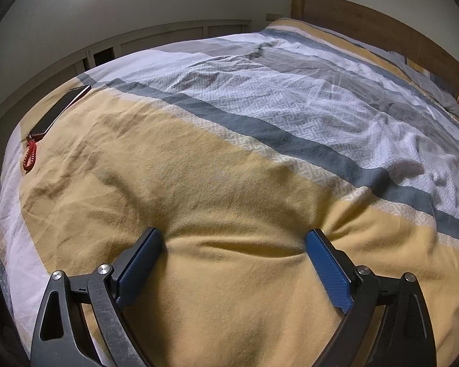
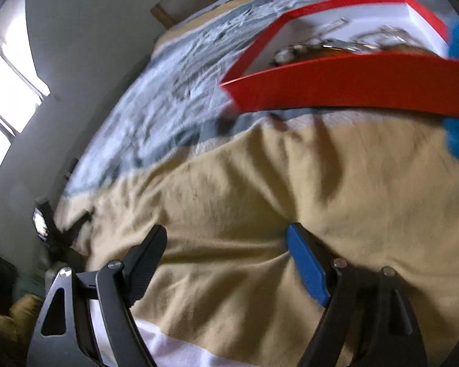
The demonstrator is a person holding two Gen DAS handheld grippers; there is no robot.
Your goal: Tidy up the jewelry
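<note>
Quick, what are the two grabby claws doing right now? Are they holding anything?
Left hand-held gripper: open, holding nothing, fingertips pressing into the bedspread.
Right hand-held gripper: open, holding nothing, over the bedspread.

So the striped, wrinkled bedspread fills both views. Dark flat phone sits upper left in the left wrist view, coiled red cord touching just below it. Red-walled open box lies upper right in the right wrist view, metal jewelry pieces inside.

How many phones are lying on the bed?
1. The phone lies near the far left edge of the bedspread, a red coiled cord at its near end. Others may be hidden outside these views.
</note>
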